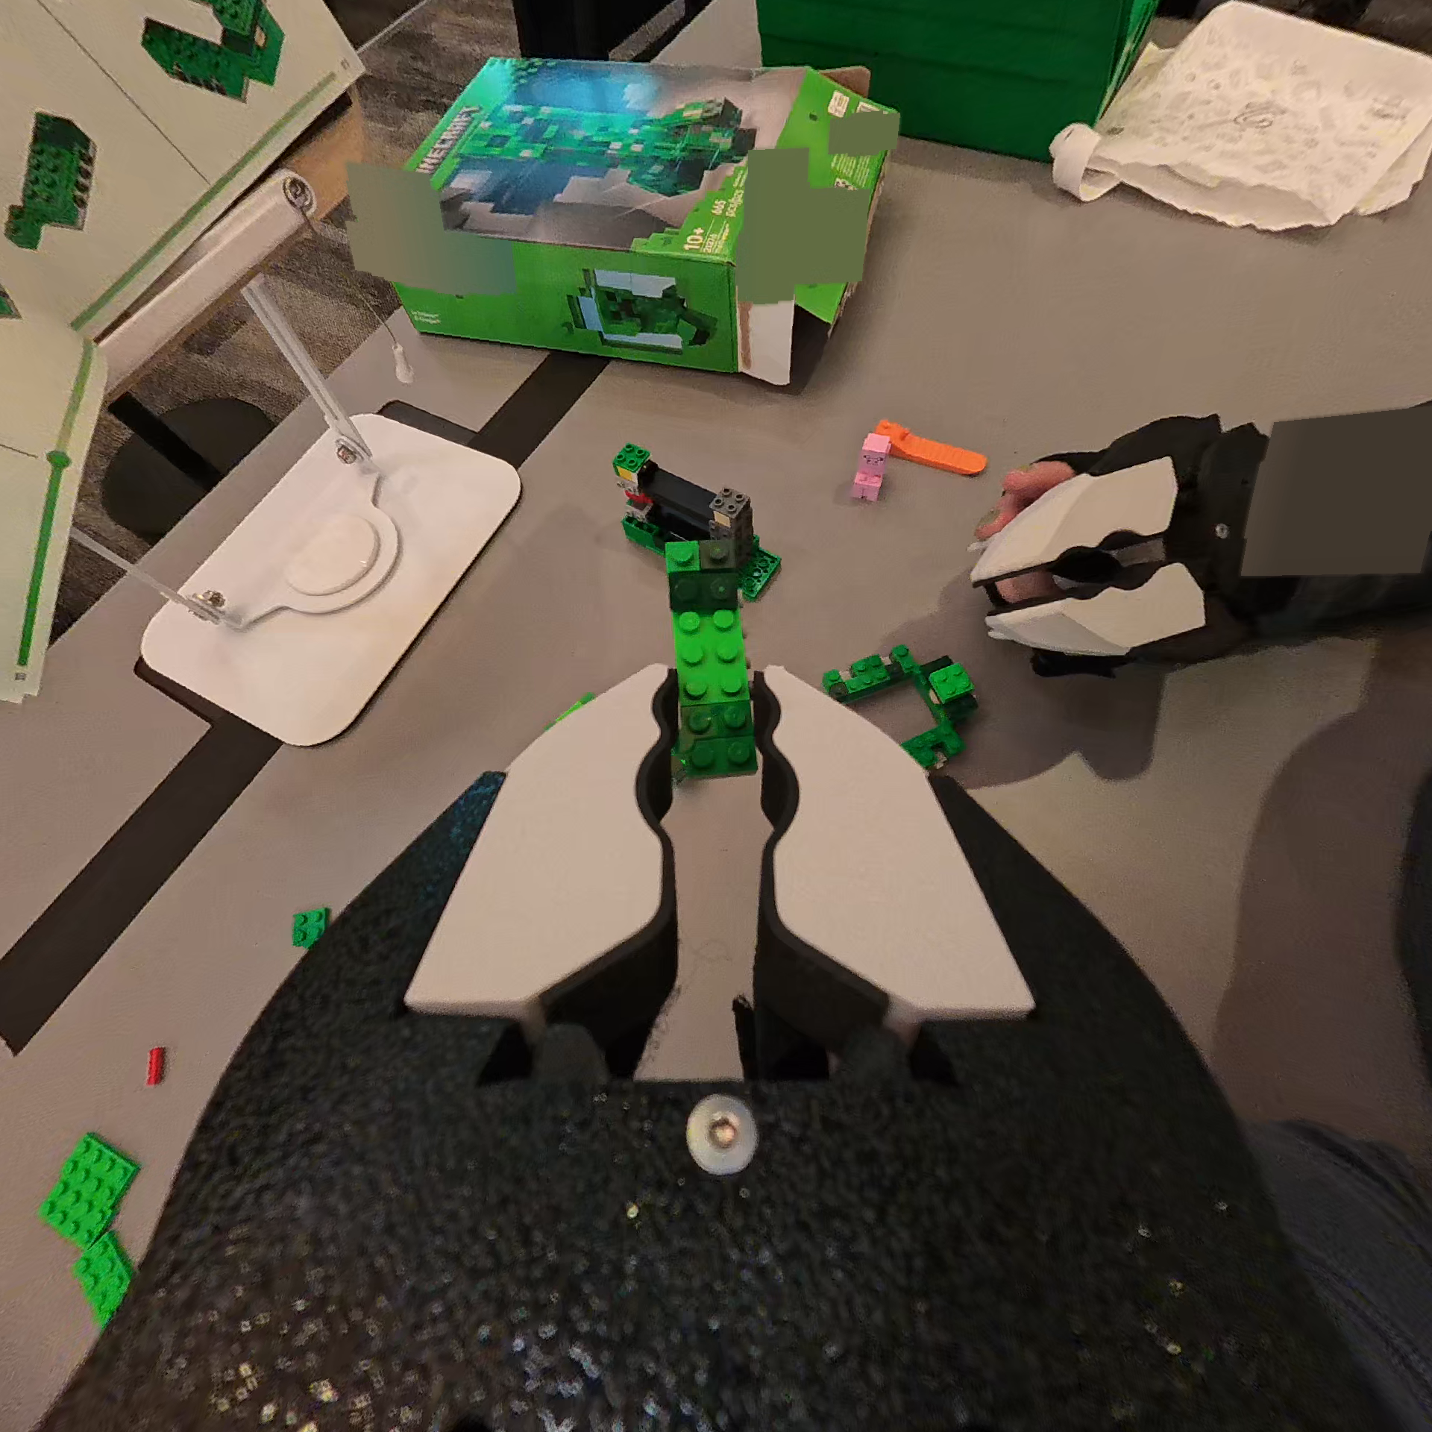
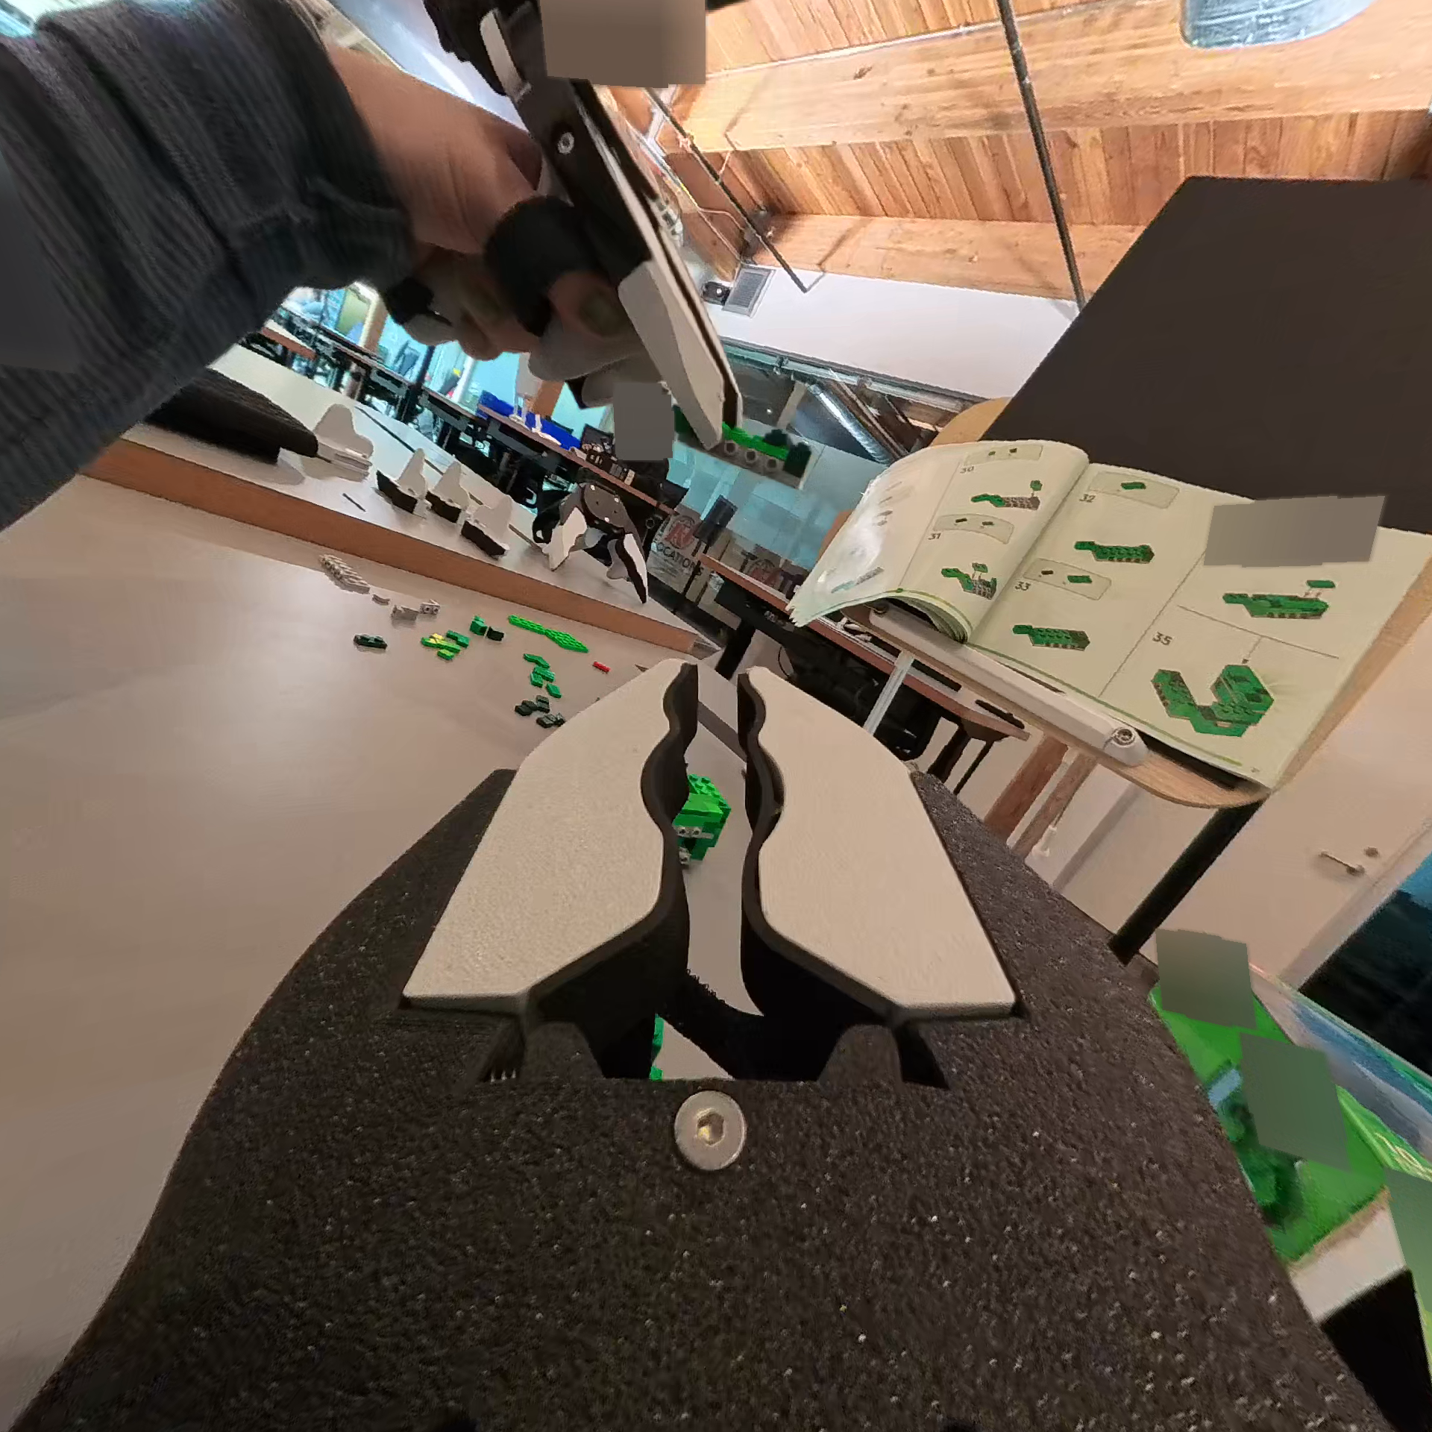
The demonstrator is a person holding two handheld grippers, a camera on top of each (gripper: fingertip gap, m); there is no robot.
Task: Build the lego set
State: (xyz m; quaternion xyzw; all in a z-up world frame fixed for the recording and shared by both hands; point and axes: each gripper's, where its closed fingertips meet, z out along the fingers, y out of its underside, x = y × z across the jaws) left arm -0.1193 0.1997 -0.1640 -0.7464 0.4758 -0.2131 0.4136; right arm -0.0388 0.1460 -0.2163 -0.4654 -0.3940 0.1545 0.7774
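Observation:
My left gripper (image 1: 713,693) is shut on the near end of a long green brick strip (image 1: 707,643), which reaches forward over the grey table. The strip's far end lies over a small black, grey and green build (image 1: 686,500). A green frame-shaped assembly (image 1: 907,693) lies to the right. My right gripper (image 1: 982,598) hovers at the right, its jaws a narrow gap apart with nothing between the tips. In the right wrist view, the right gripper (image 2: 717,682) looks up at the left gripper (image 2: 717,434) and the strip (image 2: 763,453). A green brick (image 2: 701,821) shows through the gap.
The opened green set box (image 1: 643,217) lies behind. The instruction booklet (image 2: 1085,604) rests on a white stand (image 1: 333,573) at the left. A pink figure (image 1: 872,465) and an orange separator (image 1: 938,453) lie behind the right gripper. Loose green plates (image 1: 89,1185) lie at the near left. The grippers' ends are close to 12 cm from one another. Between my right fingertips and the orange separator (image 1: 938,453) there is roughly 20 cm.

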